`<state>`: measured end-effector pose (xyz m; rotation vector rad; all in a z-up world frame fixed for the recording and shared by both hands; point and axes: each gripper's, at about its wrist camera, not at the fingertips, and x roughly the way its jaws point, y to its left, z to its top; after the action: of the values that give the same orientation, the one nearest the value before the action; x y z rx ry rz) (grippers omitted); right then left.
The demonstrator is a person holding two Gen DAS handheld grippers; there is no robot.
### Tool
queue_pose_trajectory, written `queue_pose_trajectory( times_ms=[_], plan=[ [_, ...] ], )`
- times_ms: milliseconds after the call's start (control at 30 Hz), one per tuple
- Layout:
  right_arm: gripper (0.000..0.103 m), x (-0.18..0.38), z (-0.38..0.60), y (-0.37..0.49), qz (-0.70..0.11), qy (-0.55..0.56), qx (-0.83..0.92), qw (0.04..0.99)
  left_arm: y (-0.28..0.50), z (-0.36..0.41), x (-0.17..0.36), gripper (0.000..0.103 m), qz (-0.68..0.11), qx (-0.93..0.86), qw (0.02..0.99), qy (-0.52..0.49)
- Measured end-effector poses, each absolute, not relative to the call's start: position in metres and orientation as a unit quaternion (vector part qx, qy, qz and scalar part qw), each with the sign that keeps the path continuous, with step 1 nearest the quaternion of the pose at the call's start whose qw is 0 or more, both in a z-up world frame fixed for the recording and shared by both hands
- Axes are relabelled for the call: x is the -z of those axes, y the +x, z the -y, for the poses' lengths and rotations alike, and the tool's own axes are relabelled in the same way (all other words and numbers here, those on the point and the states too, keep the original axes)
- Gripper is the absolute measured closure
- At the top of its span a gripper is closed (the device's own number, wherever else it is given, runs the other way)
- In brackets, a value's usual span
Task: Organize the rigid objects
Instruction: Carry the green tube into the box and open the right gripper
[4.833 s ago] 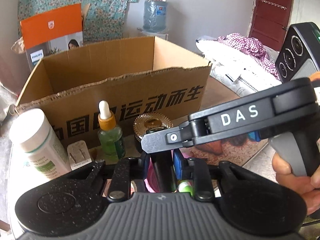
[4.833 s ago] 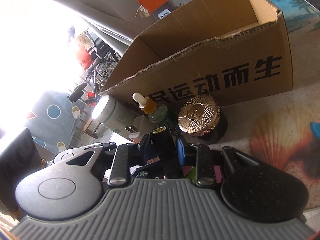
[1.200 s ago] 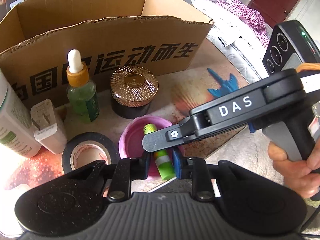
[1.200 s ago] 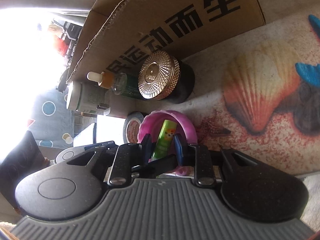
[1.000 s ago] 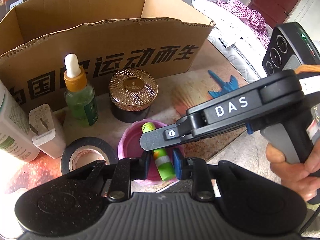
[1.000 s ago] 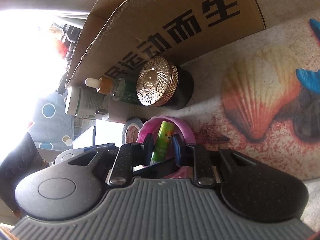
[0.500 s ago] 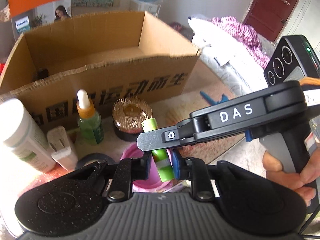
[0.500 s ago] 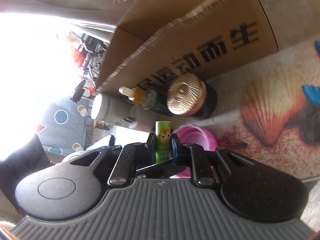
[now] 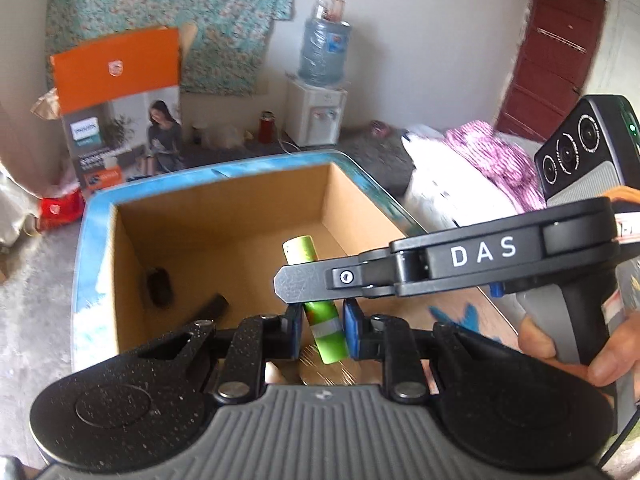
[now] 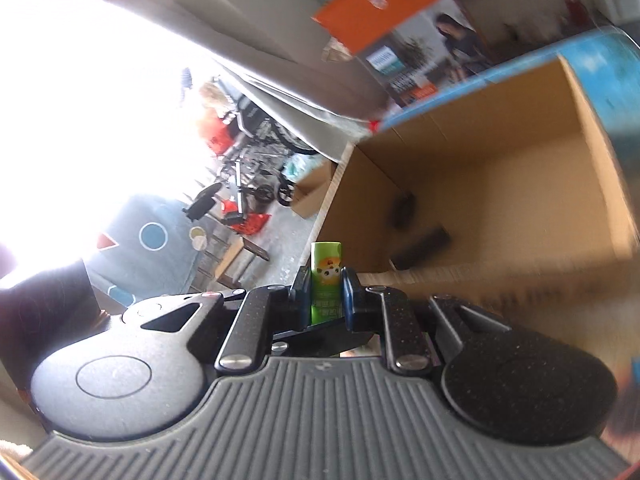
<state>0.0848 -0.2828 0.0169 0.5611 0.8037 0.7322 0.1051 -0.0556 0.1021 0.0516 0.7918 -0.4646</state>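
Observation:
A green lip-balm tube point(image 9: 325, 328) is clamped between the blue pads of my left gripper point(image 9: 322, 330). My right gripper point(image 10: 326, 294) is also shut on the same green tube point(image 10: 326, 280), and its black body crosses the left wrist view point(image 9: 460, 264). Both hold the tube in the air above the near edge of the open cardboard box point(image 9: 224, 240). The box also shows in the right wrist view point(image 10: 520, 200). Two dark objects point(image 9: 184, 296) lie on its floor.
An orange and grey Philips carton point(image 9: 120, 108) stands behind the box. A water dispenser point(image 9: 320, 96) is at the far wall. Bedding point(image 9: 472, 176) lies to the right. The box stands on a blue-edged table point(image 9: 92, 240).
Both grippers have lifted the green tube out of the pink bowl and carried it up and forward over the box's near wall. The bottles and jar have dropped out of view.

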Motion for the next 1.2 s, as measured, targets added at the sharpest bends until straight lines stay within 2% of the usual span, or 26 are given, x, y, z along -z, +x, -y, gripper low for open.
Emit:
queue_pose_trajectory(
  times_ms=[233, 500, 800, 1000, 1200],
  plan=[
    [0.088, -0.019, 0.255, 0.18, -0.426, 0.268, -0.362, 0.785, 0.181, 0.03, -0.095, 0.081, -0.426, 0.199, 0.882, 0.002],
    [0.088, 0.039, 0.221, 0.273, -0.525, 0.275, -0.328, 0.736, 0.255, 0.012, -0.048, 0.081, -0.507, 0.177, 0.843, -0.014],
    [0.088, 0.085, 0.187, 0.335, -0.576, 0.24, -0.295, 0.723, 0.299, 0.01, -0.014, 0.08, -0.552, 0.143, 0.821, -0.01],
    [0.085, 0.098, 0.182, 0.349, -0.579, 0.25, -0.283, 0.723, 0.3, 0.008, -0.015, 0.068, -0.549, 0.132, 0.825, -0.015],
    [0.076, 0.089, 0.203, 0.337, -0.556, 0.268, -0.28, 0.735, 0.292, 0.005, -0.028, 0.057, -0.532, 0.13, 0.837, -0.024]
  ],
)
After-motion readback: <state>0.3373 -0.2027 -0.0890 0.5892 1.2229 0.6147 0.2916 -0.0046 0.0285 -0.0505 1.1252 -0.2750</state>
